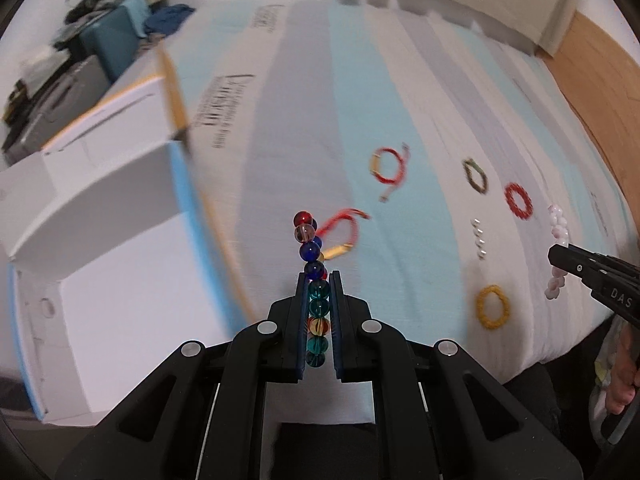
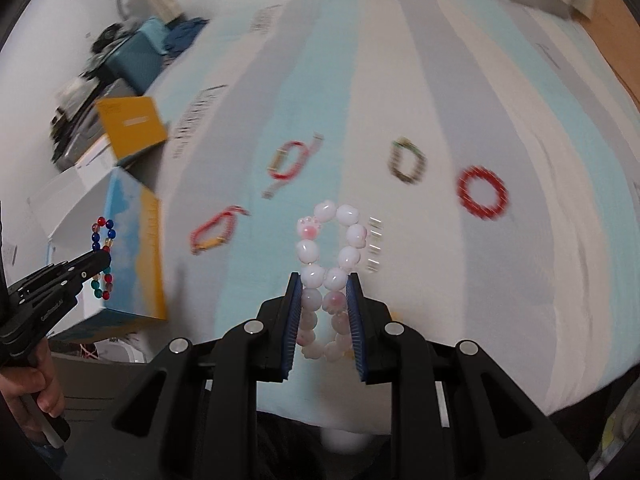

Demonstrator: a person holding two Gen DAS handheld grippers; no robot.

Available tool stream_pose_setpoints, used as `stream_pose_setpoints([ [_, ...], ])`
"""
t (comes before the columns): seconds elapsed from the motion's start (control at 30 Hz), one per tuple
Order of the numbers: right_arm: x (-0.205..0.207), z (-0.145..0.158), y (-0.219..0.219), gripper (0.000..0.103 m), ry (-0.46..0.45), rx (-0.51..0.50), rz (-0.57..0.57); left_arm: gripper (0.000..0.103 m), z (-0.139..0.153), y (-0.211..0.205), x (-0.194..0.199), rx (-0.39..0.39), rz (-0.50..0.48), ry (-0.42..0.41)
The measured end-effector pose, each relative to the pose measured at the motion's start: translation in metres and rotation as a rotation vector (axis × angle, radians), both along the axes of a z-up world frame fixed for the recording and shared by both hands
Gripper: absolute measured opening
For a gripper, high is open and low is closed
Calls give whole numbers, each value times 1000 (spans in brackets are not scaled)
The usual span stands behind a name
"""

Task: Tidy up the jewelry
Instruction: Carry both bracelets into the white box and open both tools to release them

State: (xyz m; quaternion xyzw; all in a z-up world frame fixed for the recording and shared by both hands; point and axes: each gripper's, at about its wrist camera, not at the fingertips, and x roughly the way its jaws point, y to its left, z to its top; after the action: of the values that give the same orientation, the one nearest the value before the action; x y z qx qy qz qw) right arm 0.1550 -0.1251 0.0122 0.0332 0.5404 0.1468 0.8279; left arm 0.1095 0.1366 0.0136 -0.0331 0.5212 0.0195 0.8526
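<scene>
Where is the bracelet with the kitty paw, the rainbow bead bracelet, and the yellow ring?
Pink-and-white paw bracelet [image 2: 309,229]: right wrist view, on its paw charm.
Multicolored glass bead bracelet [image 1: 309,251]: left wrist view, on a blue bead.
Yellow beaded ring [image 1: 481,309]: left wrist view, on its left band.

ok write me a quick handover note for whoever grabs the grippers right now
Left gripper: shut on the glass bead bracelet, held up in the air close to the open white box.
Right gripper: shut on the pink bracelet, also lifted off the striped cloth.
On the cloth: two red cord bracelets, a dark green one, a red ring one, a yellow one and a short silver piece.
Done: both held bracelets picked up. Whether anything is in the box cannot be seen.
Left: place both, then collect the six on the cloth.
</scene>
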Motion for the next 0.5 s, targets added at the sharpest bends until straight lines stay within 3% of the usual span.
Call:
stream_pose_setpoints([
  [0.2, -7, 27, 80, 21, -46, 10, 110, 9, 14, 61, -22, 13, 86, -15],
  [0.5, -29, 43, 197, 21, -74, 32, 281, 9, 20, 153, -63, 16, 226, -14],
])
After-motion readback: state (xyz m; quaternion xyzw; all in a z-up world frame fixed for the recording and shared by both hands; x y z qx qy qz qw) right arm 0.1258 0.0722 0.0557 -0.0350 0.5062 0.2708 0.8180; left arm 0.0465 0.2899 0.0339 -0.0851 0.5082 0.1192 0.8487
